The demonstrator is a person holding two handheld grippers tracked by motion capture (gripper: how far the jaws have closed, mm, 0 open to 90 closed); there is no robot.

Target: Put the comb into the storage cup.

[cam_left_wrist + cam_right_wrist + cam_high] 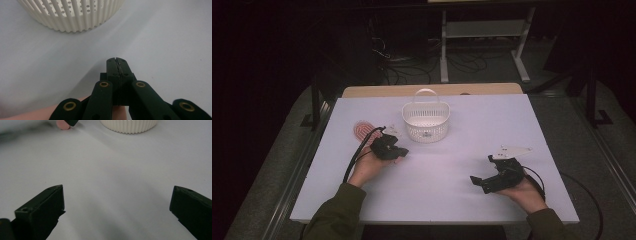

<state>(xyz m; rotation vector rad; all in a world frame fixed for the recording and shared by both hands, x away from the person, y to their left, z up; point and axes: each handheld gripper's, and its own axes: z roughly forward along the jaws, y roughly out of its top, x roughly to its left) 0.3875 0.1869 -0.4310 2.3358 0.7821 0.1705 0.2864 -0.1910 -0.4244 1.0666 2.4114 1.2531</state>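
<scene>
So the white basket (426, 121) sits toward the far middle of the white table (452, 200), handle (426, 92) arching up over its back rim, and both hands are parked on the near side of it. The left gripper (401, 151) is just near-left of the basket, jaws pressed flat together with nothing between them; you can see that seam clearly in the left gripper view (116, 65), with the basket's ribbed wall (70, 15) right ahead. The right gripper (482, 172) is well off to the basket's near-right, jaws spread wide and empty, same in the right gripper view (117, 202). There's also a pinkish ribbed oval thing (362, 131) lying flat to the left of the basket, just beyond the left hand; can't tell what it is. My guess on handling: the basket looks like thin slotted plastic, so light, fairly stiff but a bit flexy at the rim, and probably smooth enough to slide on that table if nudged. I'd go for the handle or pinch the rim wall rather than squeezing across the body.
</scene>
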